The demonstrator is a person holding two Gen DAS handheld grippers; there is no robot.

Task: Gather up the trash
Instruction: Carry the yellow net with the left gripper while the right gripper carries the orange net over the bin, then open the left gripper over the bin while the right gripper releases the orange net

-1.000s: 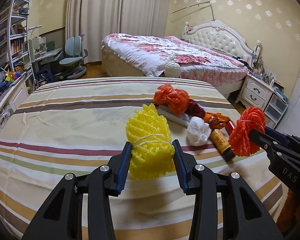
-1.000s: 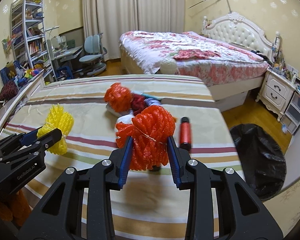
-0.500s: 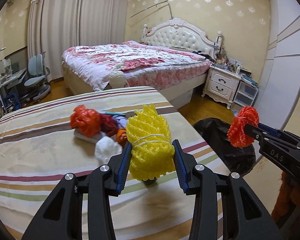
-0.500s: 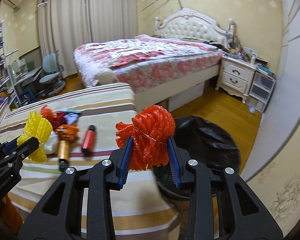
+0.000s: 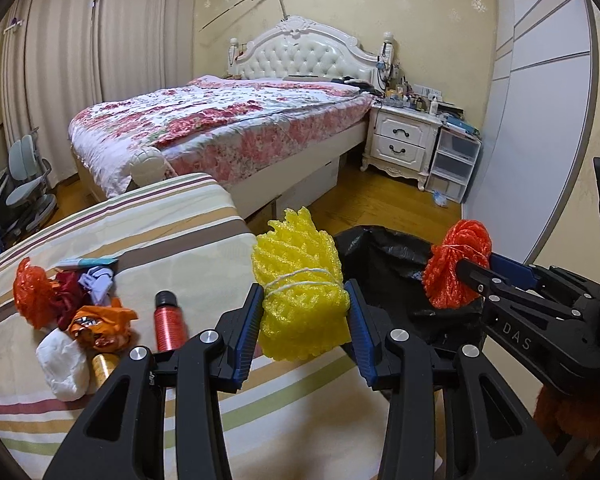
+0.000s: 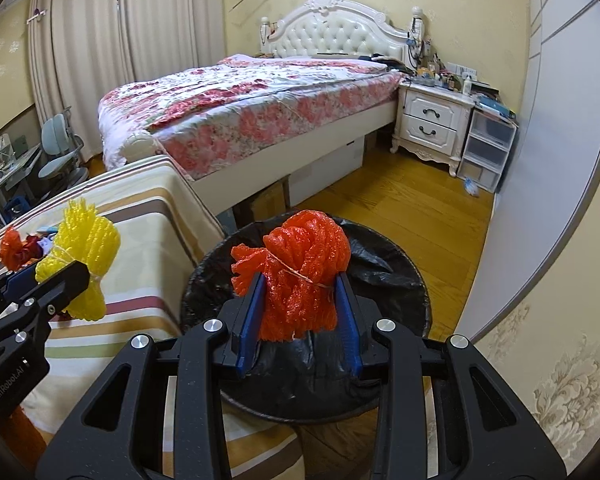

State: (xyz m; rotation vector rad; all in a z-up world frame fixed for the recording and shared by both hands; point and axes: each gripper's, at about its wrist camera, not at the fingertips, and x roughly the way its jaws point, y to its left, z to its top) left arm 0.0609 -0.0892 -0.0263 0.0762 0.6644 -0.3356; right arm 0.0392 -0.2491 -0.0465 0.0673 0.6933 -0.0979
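Observation:
My left gripper point(image 5: 305, 320) is shut on a yellow foam net bundle point(image 5: 300, 284) tied with string, held above the right edge of the striped table point(image 5: 160, 240). My right gripper point(image 6: 298, 312) is shut on an orange foam net bundle point(image 6: 300, 276) and holds it directly over the open bin lined with a black bag point(image 6: 400, 276). The bin also shows in the left wrist view point(image 5: 384, 256), just right of the yellow bundle. The right gripper point(image 5: 456, 276) with its orange bundle point(image 5: 456, 268) shows there too. The left gripper point(image 6: 60, 272) shows in the right wrist view.
More trash lies on the table: an orange net ball point(image 5: 32, 296), an orange wrapper point(image 5: 100, 324), a white wad point(image 5: 62, 364), a red bottle point(image 5: 168, 320) and a gold bottle point(image 5: 104, 364). A bed point(image 5: 228, 128), a nightstand point(image 5: 404, 140) and a wall point(image 6: 540, 200) lie beyond.
Both grippers have swung right, away from the trash pile. The orange bundle moved from beside the table to over the bin; the yellow bundle now hangs at the table's right edge.

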